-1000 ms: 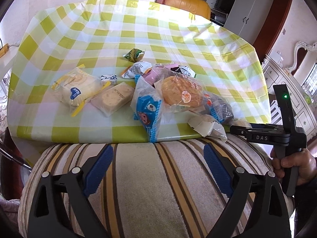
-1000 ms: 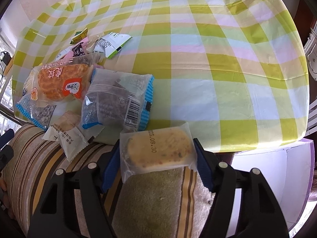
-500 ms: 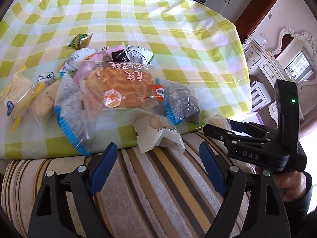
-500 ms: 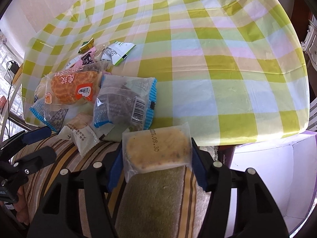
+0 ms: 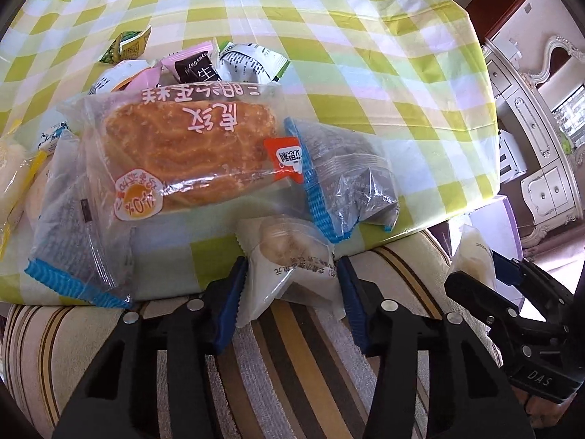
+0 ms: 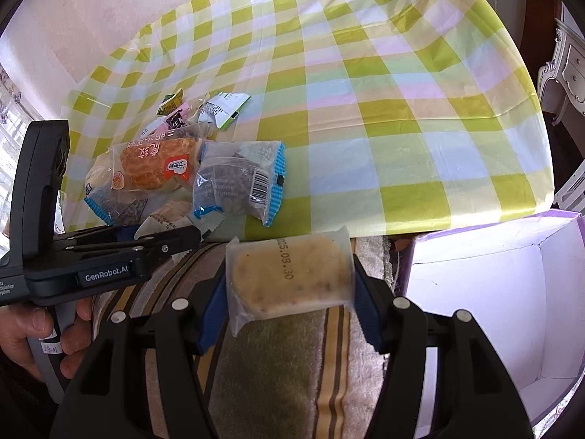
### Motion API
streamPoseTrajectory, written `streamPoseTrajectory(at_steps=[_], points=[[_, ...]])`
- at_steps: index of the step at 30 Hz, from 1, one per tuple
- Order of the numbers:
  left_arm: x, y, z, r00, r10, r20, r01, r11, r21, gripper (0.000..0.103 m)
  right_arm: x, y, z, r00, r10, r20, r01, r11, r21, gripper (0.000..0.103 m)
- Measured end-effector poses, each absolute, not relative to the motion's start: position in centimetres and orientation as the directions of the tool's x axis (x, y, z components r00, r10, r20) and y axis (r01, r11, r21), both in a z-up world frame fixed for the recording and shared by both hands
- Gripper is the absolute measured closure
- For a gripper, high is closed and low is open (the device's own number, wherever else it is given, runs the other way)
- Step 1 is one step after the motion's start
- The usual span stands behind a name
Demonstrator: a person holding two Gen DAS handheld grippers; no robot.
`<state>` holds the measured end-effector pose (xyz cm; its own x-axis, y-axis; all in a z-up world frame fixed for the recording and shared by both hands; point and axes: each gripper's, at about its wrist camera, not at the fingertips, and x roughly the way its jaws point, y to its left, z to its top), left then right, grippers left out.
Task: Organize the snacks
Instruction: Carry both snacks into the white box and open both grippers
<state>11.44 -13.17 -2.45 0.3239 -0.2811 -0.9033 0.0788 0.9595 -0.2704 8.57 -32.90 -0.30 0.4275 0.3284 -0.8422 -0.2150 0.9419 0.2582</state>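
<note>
White-wrapped pastry [image 5: 289, 256] in hand now: closing the left gripper [image 5: 290, 292] on it, the jaws having just been narrowing, both blue pads now meeting the wrapper's sides. Sitting half over the near edge of the checked table [image 5: 365, 55], half on the striped cushion [image 5: 292, 366] below that edge. Squeezing only as far as the bun itself, probably, not crushing it; catching bare film alone would likely mean slipping out on the lift. Lifting straight up off the table edge, keeping clear of the blue-edged packet [image 5: 343, 179] lying just beyond on the table.

Seeming to run lengthwise from the table edge back toward the wrist, along the fingers, with a crimped end pointing onto the table; gripped across its short width, so hanging level looks likely.

Meanwhile gripping the clear-wrapped cake [image 6: 289, 274] in the right gripper [image 6: 289, 292], clamped pad to pad, held off the table's near edge above the cushion. Lying long axis across the jaws, flat dated face up toward the camera. Waiting beside the table's near corner: a purple box [image 6: 475, 292], open-topped, likely the drop spot.
</note>
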Motion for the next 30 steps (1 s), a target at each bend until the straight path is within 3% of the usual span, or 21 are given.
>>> streamPoseTrajectory(at_steps=[11,21,30], points=[[7.6,-14.3,0.2,0.37,-0.348,-0.861,0.161,0.937,-0.31,0.06,7.1,-37.3,0.1,0.464,0.289,-0.837,-0.112,0.957,0.268,0.042],[6.7,-21.4,1.6,0.349,-0.476,-0.808,0.363,0.863,-0.351,0.061,6.5,-43.5,-1.7,0.474,0.168,-0.864,0.063,0.973,0.224,0.042],[8.1,-29.7,0.4,0.23,-0.518,-0.824,0.507,0.786,-0.353,0.061,5.8,-47.8,-4.7,0.436,0.066,-0.898,0.218,0.96,0.177,0.041]])
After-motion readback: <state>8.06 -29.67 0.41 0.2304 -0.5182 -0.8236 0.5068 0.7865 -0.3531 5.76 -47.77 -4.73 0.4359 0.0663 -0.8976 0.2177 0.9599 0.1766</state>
